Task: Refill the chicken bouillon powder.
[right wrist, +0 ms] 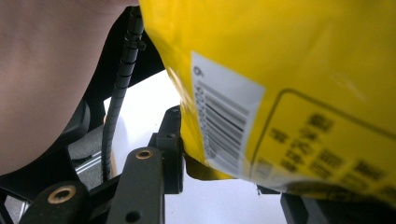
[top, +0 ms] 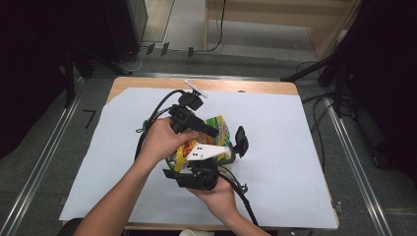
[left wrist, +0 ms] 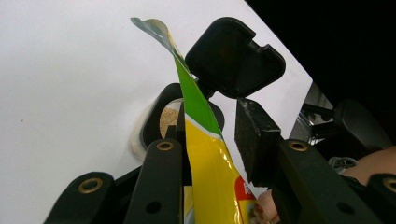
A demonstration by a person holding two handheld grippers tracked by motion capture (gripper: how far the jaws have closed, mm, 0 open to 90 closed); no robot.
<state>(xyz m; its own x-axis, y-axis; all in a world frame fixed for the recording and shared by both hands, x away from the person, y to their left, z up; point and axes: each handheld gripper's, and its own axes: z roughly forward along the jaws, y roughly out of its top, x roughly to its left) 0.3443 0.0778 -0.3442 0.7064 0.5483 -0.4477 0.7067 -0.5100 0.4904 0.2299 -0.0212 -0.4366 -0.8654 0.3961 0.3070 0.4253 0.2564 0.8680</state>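
The table [top: 275,88] is wooden, covered almost edge to edge by a white paper sheet [top: 295,162]. Over the middle of the sheet, nearer the table's near edge than its far one, both hands hold up a yellow-and-green snack bag [top: 219,129]. In the right gripper view its yellow back, with a barcode, fills the frame close to the camera. The left gripper [top: 196,129] comes in from the far side; its jaws stand either side of the bag's green top edge, one pad against the film, the other with a gap showing, so the grip cannot be told for certain. The right gripper [top: 199,169] takes the bag from below, clenched on its lower edge. Just beyond the bag sits a small black flip-lid container [left wrist: 163,119] with pale crumbs inside, lid open [left wrist: 233,56].
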